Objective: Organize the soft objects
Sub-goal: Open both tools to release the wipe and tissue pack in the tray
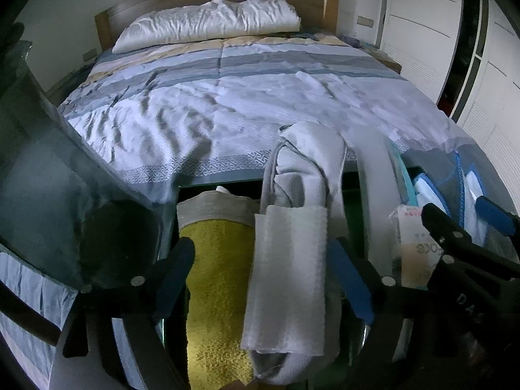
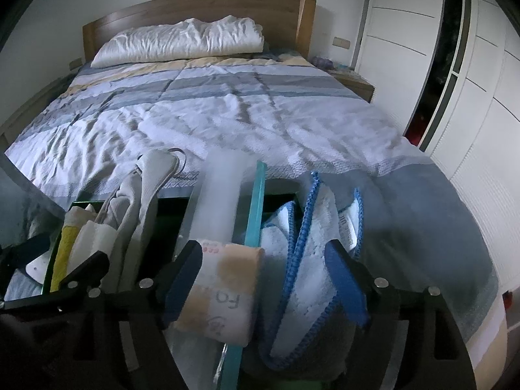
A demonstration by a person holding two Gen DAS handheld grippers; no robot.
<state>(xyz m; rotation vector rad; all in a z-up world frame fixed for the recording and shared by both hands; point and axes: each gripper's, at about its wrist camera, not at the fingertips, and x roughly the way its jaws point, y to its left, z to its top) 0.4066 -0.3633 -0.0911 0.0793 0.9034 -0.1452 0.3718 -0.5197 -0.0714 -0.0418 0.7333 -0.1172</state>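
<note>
In the left wrist view my left gripper [image 1: 265,271] is open over a bin at the foot of the bed. Between its fingers lie a yellow towel [image 1: 216,289] and a folded white cloth [image 1: 289,276] on a grey garment [image 1: 308,165]. In the right wrist view my right gripper [image 2: 266,276] is open around a beige and white rolled cloth with writing [image 2: 224,289] and a white towel with blue edging [image 2: 312,260]. The right gripper also shows in the left wrist view [image 1: 461,224]. I cannot tell whether any finger touches the cloths.
A teal divider [image 2: 255,208] and a white panel [image 2: 221,188] separate the bin's compartments. The bed [image 2: 227,113] with a striped quilt and a white pillow [image 2: 182,44] lies ahead. White wardrobe doors [image 2: 471,97] stand at the right.
</note>
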